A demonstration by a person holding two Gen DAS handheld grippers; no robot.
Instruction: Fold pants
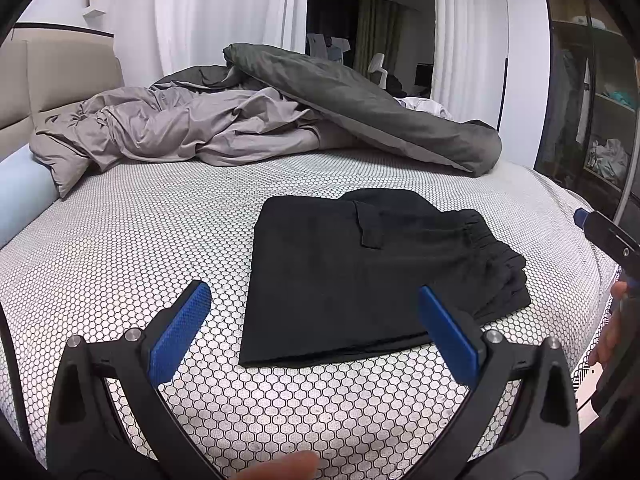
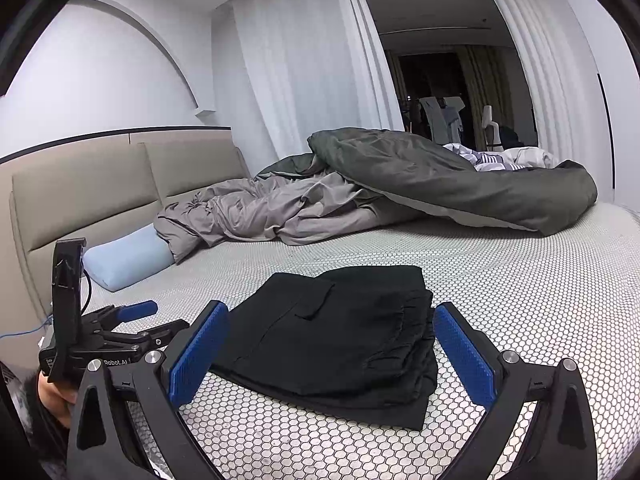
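The black pants [image 1: 368, 272] lie folded into a compact stack on the honeycomb-patterned bed sheet [image 1: 140, 248], with the elastic waistband at the right side. My left gripper [image 1: 314, 308] is open and empty, just short of the stack's near edge. In the right wrist view the pants [image 2: 340, 336] lie flat with the layered waistband edge facing right. My right gripper [image 2: 330, 334] is open and empty, held above the near edge of the stack. The left gripper [image 2: 156, 320] shows at the lower left of that view, and the right gripper's tip [image 1: 608, 232] at the right edge of the left view.
A rumpled grey duvet [image 1: 180, 128] and a dark green quilt [image 1: 360, 108] are heaped across the far side of the bed. A light blue pillow [image 2: 128, 260] lies against the beige headboard [image 2: 80, 188]. White curtains [image 2: 300, 72] hang behind. A wardrobe [image 1: 584, 100] stands at the right.
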